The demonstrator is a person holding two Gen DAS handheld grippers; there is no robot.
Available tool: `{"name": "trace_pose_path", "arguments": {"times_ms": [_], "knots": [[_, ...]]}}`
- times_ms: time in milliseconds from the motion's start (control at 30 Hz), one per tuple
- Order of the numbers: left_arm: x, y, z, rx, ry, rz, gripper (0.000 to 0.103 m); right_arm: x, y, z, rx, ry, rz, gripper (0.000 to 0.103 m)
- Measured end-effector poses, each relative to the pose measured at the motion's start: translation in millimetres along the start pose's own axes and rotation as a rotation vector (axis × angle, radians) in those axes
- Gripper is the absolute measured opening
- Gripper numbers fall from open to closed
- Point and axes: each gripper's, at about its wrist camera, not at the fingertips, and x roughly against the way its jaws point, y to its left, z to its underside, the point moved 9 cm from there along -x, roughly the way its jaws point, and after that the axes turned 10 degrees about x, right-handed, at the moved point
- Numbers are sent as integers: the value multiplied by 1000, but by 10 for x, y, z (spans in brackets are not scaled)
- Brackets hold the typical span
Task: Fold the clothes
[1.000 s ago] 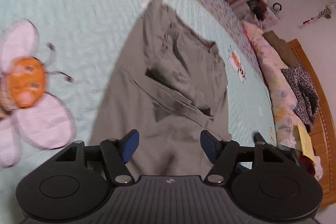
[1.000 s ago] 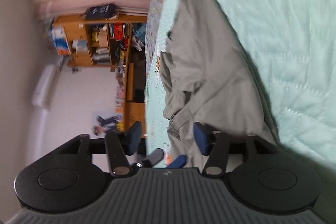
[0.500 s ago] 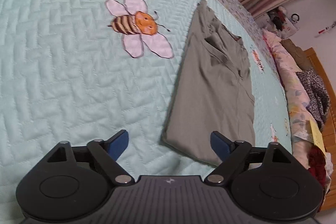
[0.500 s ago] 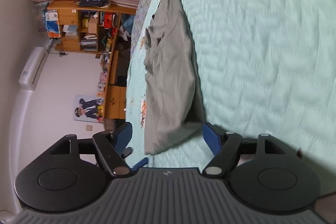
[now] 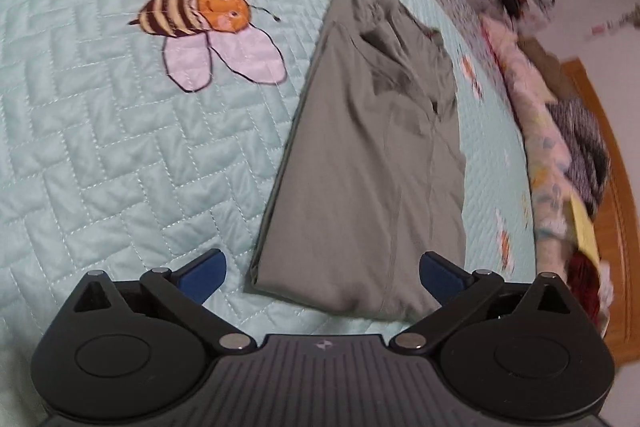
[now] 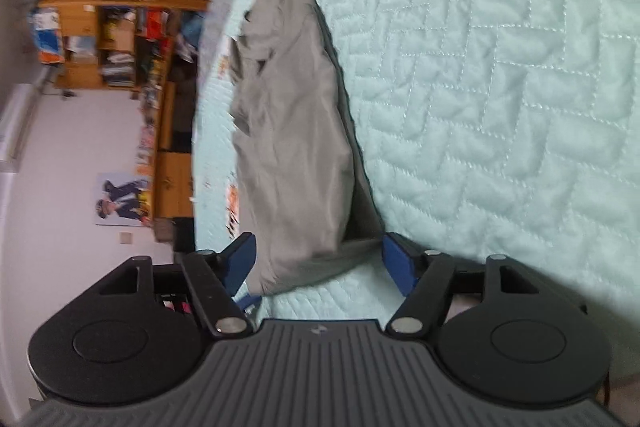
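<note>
Pulled back off grey garment, both sets of fingers just spread, empty | garment: folded lengthwise on bed quilt | risk: near hem grabbed 1-layer-deep, fold springs open.

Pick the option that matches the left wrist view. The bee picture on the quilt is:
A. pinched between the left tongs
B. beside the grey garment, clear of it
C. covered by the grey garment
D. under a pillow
B: the bee sits on bare quilt to the left of the folded grey garment with a strip of quilt between them, and the left tongs stand open nearer the camera, gripping nothing.
</note>
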Motion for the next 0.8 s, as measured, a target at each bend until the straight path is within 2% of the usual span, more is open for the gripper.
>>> {"name": "trace_pose_path", "arguments": {"times_ms": [100,200,333,467,633,700,733,767,800], "knots": [[-36,3,-12,-11,19,-3,102,-27,-20,94,-26,27,6,71],[-79,-13,-62,7,30,-3,102,-64,-98,84,-77,-8,16,71],[-171,-81,-116,-16,41,10,102,-159,-95,-16,-62,-8,25,71],[-234,-125,-165,-22,43,45,102,-218,-144,-97,-74,6,-22,71],[-272,-152,-215,-9,58,76,102,-274,-69,-149,-24,20,-60,71],[-281,-175,-219,-16,60,74,102,-306,-33,-162,11,19,-69,64],[-281,-184,-214,-25,56,62,100,-321,-33,-157,28,22,-61,56],[-277,-192,-208,-39,51,45,94,-333,-35,-150,43,24,-53,43],[-266,-197,-197,-62,43,20,90,-333,-52,-138,49,26,-45,36]]}}
